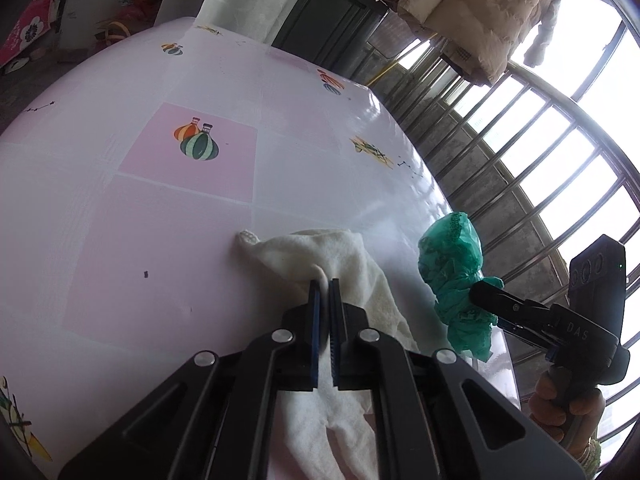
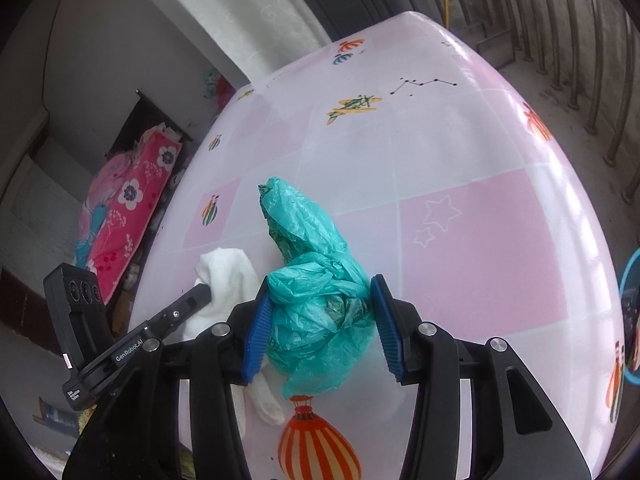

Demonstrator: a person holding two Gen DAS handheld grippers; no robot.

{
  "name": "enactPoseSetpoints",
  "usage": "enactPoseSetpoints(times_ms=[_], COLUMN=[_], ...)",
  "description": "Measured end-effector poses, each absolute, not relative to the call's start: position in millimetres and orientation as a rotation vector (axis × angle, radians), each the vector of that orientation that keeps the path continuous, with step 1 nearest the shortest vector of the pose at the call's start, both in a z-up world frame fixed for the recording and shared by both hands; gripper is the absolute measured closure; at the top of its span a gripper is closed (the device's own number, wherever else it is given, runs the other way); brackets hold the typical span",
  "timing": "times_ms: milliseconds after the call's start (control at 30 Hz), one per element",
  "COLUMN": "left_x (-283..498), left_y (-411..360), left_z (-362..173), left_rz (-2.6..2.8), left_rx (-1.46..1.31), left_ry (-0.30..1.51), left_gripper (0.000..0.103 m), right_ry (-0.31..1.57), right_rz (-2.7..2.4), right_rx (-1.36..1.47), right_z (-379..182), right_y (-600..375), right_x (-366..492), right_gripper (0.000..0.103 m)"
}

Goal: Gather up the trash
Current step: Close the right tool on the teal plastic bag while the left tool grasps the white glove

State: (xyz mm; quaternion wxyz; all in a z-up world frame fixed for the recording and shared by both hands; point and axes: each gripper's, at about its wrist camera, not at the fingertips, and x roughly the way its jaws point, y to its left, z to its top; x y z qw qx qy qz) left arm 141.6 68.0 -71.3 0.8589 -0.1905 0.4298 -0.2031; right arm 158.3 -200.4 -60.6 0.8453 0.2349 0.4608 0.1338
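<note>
A crumpled green plastic bag (image 2: 308, 240) is pinched between the blue pads of my right gripper (image 2: 320, 292), which is shut on it. In the left wrist view the bag (image 1: 452, 264) sticks up from the right gripper (image 1: 484, 292) near the table's right edge. A white cloth (image 1: 320, 248) lies bunched on the pink patterned table (image 1: 120, 208). My left gripper (image 1: 325, 284) is shut on a fold of it. From the right wrist view, the cloth (image 2: 228, 276) lies just left of the bag, with the left gripper (image 2: 202, 294) on it.
A blue basket rim (image 2: 628, 320) shows at the table's far right. Window bars (image 1: 520, 160) and a hanging puffy coat (image 1: 480, 8) stand beyond the table edge. Pink flowered bedding (image 2: 128, 208) lies to the left. A hand (image 1: 568, 408) holds the right gripper's handle.
</note>
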Motion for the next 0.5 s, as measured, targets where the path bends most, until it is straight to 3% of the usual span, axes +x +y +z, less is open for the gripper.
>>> enactPoseSetpoints(times_ms=[500], left_x=[142.9], left_y=[72.6], left_z=[-75.9], left_rz=[-0.399], left_rx=[-0.406], left_ry=[0.904], left_gripper=[0.1], right_ry=[0.931], right_rz=[0.319], right_rx=[0.579], right_z=[-51.6], right_y=[-208.8], right_x=[155.2], right_gripper=[0.058])
